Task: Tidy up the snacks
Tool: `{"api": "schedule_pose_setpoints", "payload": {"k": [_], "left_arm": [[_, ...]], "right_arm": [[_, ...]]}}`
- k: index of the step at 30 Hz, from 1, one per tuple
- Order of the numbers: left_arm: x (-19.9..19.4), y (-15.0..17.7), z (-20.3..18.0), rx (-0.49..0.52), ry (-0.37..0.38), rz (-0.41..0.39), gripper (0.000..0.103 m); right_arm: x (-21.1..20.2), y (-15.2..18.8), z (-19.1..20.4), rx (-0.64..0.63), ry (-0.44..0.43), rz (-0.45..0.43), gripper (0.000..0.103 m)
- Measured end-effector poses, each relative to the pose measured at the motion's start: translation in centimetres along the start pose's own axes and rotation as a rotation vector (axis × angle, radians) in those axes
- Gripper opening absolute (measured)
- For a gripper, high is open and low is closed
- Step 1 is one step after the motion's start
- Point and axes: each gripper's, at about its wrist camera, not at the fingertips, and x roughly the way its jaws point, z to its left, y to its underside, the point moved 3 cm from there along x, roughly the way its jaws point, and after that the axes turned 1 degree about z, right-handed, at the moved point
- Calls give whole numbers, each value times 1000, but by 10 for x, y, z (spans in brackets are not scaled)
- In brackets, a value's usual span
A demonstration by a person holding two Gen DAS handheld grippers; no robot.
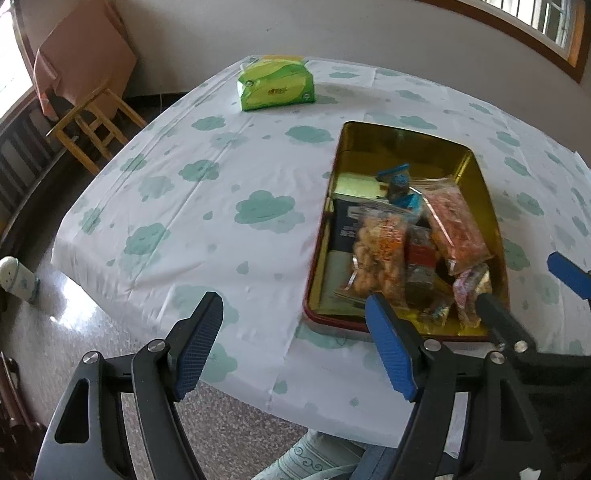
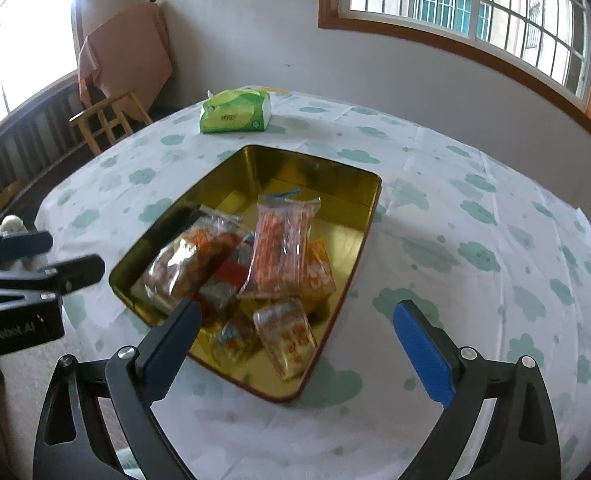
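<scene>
Snack packets piled in the gold tin (image 2: pixel 337 178) on the cloud-print tablecloth (image 2: pixel 475 216).
Both the left gripper (image 1: pixel 295 344) and right gripper (image 2: pixel 295 336) hang at the tin's near edge, fingers spread, empty; snack packets (image 2: pixel 281 248) lie inside, green tissue pack (image 2: pixel 235 112) beyond it.

tin (image 2: pixel 255 168): gold inside, red rim | tablecloth (image 2: pixel 455 208): white, teal clouds | tissue pack (image 2: pixel 235 114): green
</scene>
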Motion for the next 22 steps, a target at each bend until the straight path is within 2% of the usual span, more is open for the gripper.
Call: {"api": "schedule_pose_setpoints", "payload": {"k": [9,19,22], "left_arm": [[-7,8,-19,26,14,-7,71],[-11,12,-30,46,44,-16,71],[-12,13,-32,52,49,-18,75]], "right_arm": [[-4,20,-4,-1,5,18,97],[-6,24,-7,9,1,14,97],[-6,25,-7,10,5,13,97]]}}
